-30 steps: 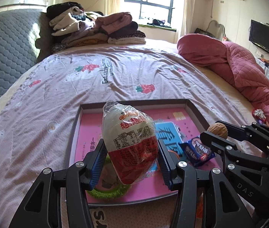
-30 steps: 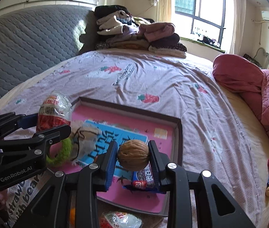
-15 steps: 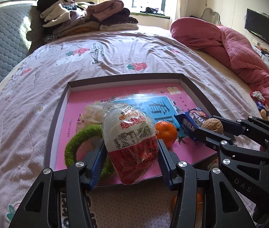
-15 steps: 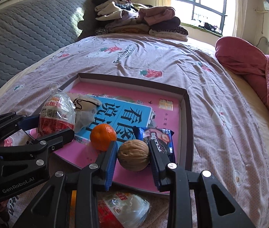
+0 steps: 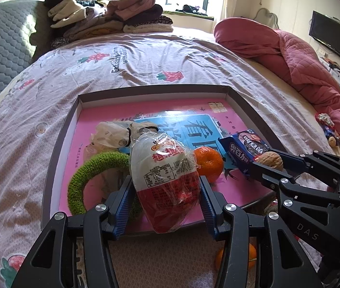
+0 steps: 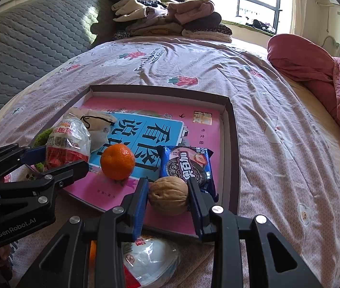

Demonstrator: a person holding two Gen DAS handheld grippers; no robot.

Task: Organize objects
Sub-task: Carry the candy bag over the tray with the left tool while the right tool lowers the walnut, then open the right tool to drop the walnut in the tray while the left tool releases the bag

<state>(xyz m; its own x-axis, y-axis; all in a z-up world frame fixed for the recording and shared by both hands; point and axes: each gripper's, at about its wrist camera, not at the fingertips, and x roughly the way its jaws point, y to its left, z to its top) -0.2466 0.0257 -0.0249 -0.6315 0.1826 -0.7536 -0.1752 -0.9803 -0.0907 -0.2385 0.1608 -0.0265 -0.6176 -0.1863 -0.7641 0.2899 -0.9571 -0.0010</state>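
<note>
Over the last second both grippers have tipped down and come in over the near edge of the tray point(image 5: 60, 141), so that its floor, mostly hidden before, now shows whole. Going left to right in the left wrist view: a green knitted ring point(image 5: 90, 175) lies at the tray's near left, with a pale drawstring pouch point(image 5: 116, 133) just behind it; the left gripper point(image 5: 165, 189) pinches a red and white snack bag point(image 5: 167, 182), held above the tray's near rim and not yet set down. Just right of it a tangerine point(image 5: 208, 160) rests on the pink floor, then a blue cookie pack point(image 5: 244, 150). Furthest right, the right gripper point(image 6: 168, 193) clamps a walnut point(image 6: 168, 195) low over the tray's near right part, just beside the cookie pack; whether the nut touches the floor I cannot tell. Judging by this, both loads are lined up for release into the tray. Another snack bag point(image 6: 150, 261) and 1 more tangerine point(image 5: 235, 255) wait on the bedspread in front of the tray, so sorting looks unfinished.
</note>
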